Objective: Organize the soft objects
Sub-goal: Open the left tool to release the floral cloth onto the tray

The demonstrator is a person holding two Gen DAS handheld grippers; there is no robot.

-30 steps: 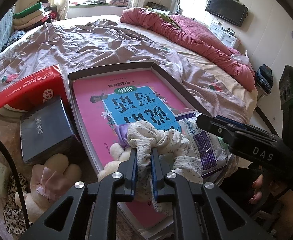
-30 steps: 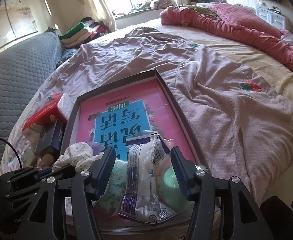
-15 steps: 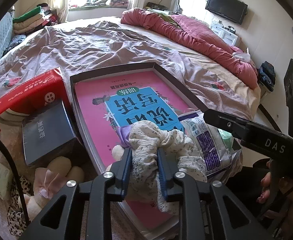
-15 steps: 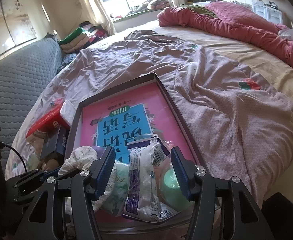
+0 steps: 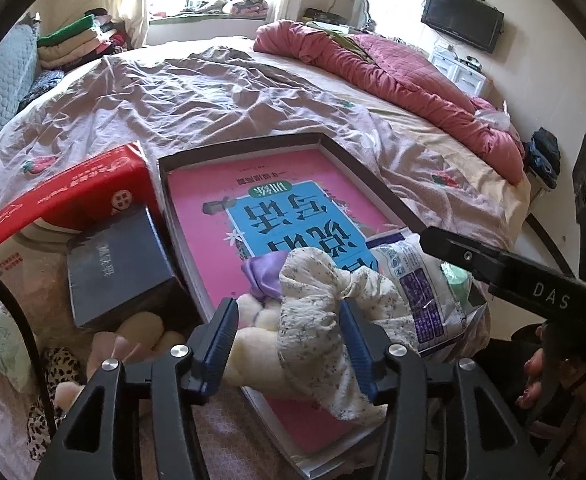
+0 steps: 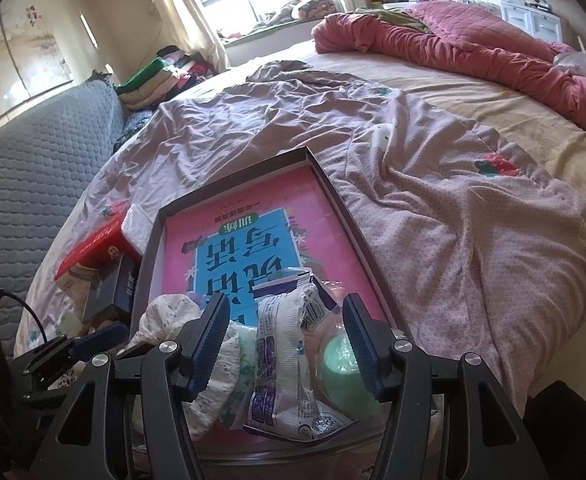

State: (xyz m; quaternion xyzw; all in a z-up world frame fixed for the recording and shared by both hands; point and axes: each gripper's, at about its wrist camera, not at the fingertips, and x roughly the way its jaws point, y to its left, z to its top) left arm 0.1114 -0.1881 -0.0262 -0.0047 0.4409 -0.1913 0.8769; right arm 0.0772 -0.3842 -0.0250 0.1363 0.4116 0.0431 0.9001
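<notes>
In the lower centre of the left wrist view, the left gripper (image 5: 289, 334) stands spread wide, its blue pads on either side of a floral fabric bundle (image 5: 325, 320) without clamping it; the cloth lies slumped on the near end of a shallow dark-rimmed tray (image 5: 367, 178) lined with a pink-and-blue printed sheet. The bundle looks light, limp and likely to sag or unfold, so a pinch at its gathered middle, where the folds bunch, would probably hold best. A cream plush toy (image 5: 249, 334) and a scrap of purple fabric (image 5: 263, 276) press against it from beneath and behind and could be dragged along. In the right wrist view the right gripper (image 6: 287, 344) is likewise parted and empty, framing a crinkly printed plastic packet (image 6: 283, 364) and a pale green round object (image 6: 345, 368) at lower centre; the packet looks slippery. At the left of the left wrist view, a red carton (image 5: 67, 196), a dark box (image 5: 117, 264) and leopard-print cloth (image 5: 59, 364) crowd the tray's side on the rumpled bedspread (image 5: 213, 96).
</notes>
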